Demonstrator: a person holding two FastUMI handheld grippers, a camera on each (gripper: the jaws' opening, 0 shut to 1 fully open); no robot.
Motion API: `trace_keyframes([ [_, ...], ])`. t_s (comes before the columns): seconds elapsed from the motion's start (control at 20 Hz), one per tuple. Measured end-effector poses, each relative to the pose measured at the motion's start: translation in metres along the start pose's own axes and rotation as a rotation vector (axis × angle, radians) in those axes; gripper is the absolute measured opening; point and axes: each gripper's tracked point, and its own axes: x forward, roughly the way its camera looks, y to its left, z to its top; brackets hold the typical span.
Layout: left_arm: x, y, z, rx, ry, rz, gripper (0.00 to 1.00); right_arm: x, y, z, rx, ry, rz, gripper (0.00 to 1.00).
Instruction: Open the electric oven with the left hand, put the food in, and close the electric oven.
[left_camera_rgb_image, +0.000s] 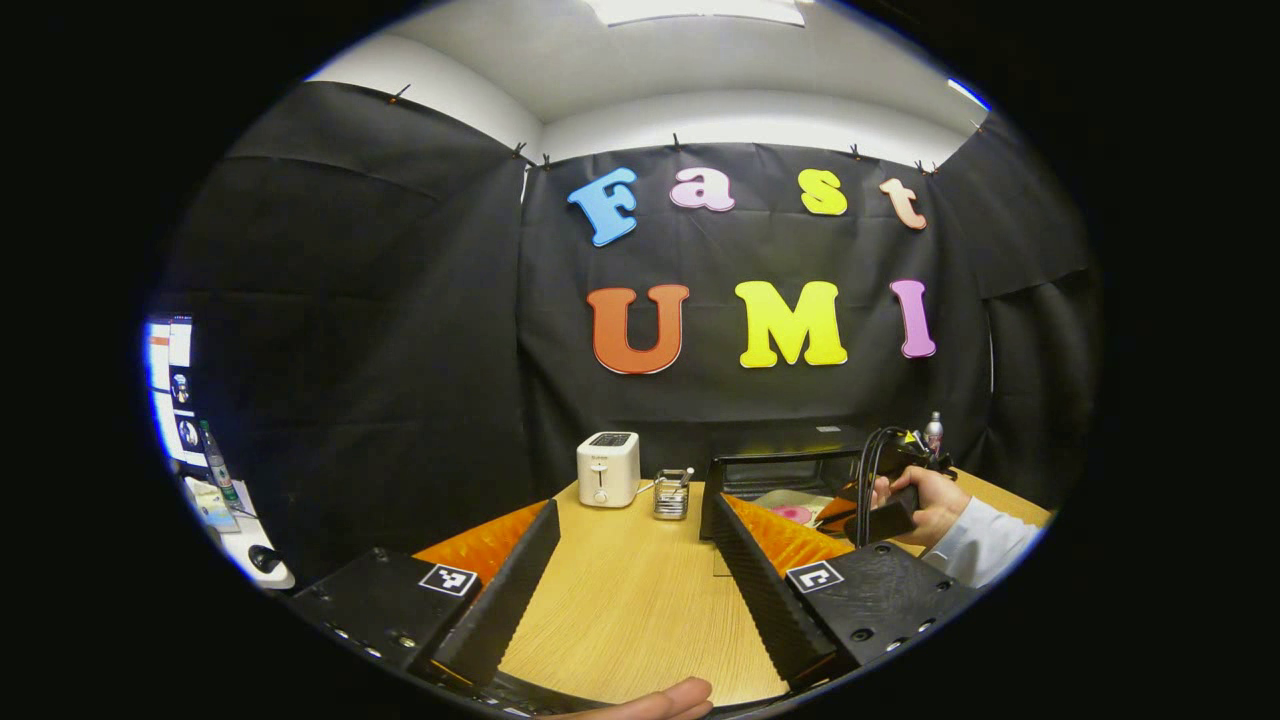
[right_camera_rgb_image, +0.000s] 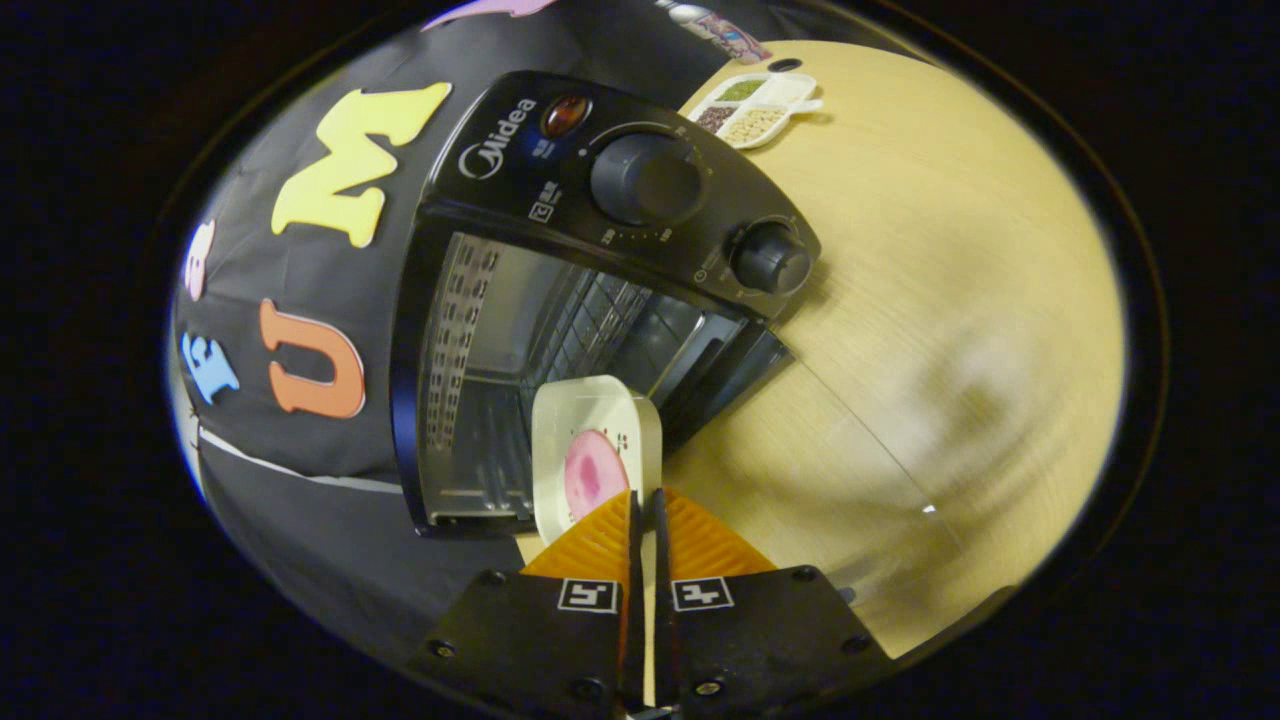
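Observation:
The black electric oven (right_camera_rgb_image: 520, 150) stands with its door (right_camera_rgb_image: 725, 375) dropped open, so the rack and bare cavity (right_camera_rgb_image: 500, 330) are visible. My right gripper (right_camera_rgb_image: 645, 495) is shut on the edge of a white square plate (right_camera_rgb_image: 590, 415) carrying a pink food slice (right_camera_rgb_image: 592, 472), held at the mouth of the cavity. In the left gripper view, my left gripper (left_camera_rgb_image: 632, 510) is open over the wooden table (left_camera_rgb_image: 630, 600) and holds nothing. Farther right there, a hand holds the right gripper (left_camera_rgb_image: 890, 500) by the oven (left_camera_rgb_image: 785, 460), with the plate (left_camera_rgb_image: 790, 512) in front of it.
A white toaster (left_camera_rgb_image: 608, 468) and a small metal holder (left_camera_rgb_image: 671, 493) stand at the back of the table, left of the oven. A white divided dish of grains (right_camera_rgb_image: 755, 105) lies beyond the oven. A person's fingertip (left_camera_rgb_image: 660, 700) shows at the near edge.

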Motion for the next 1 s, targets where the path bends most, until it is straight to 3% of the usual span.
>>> trace_keyframes([
  [0.3,0.005,0.002,-0.009,0.024,0.005,-0.005,0.96,0.025,0.024,0.023,0.056,-0.137,0.119,0.07],
  [0.85,0.016,0.002,-0.036,0.007,0.076,-0.002,0.96,0.057,0.034,0.053,-0.004,-0.324,0.191,0.05],
  [1.0,0.021,0.000,-0.040,0.002,0.079,0.005,0.96,0.062,0.038,0.056,-0.064,-0.356,0.197,0.12],
])
